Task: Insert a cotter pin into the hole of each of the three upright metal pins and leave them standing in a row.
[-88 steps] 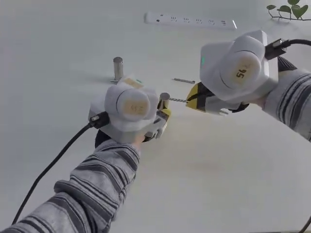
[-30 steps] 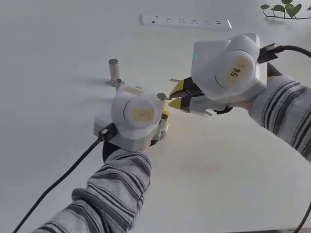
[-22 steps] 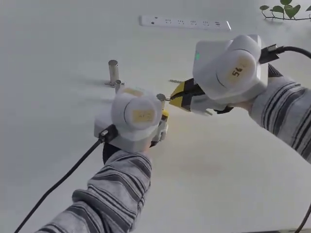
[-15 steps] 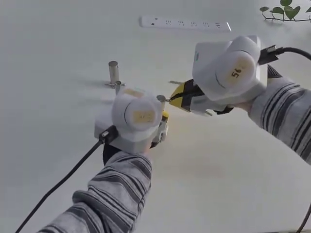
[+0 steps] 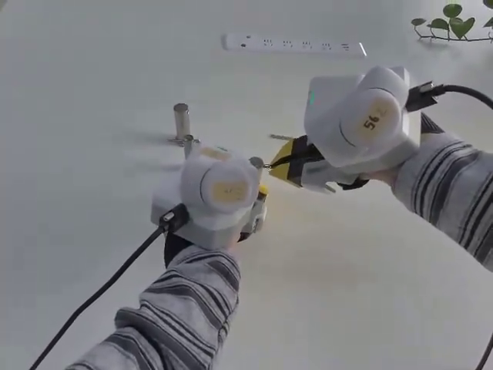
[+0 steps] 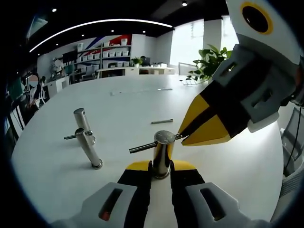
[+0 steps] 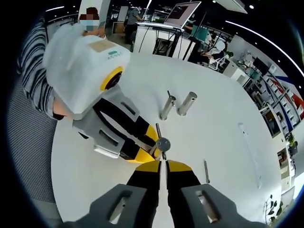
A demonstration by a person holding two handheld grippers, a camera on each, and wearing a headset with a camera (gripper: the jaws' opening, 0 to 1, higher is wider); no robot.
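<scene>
**Cotter insertion, nearly home**

Cotter pin sits through the metal pin, tip out its far side. Your left gripper clamps that pin's base; your right gripper pinches the cotter's head. Next: push home, release right.

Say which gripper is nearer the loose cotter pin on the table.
Right. The right gripper is just beside the loose cotter pin; left gripper, clamping an upright pin, sits farther left.
</scene>
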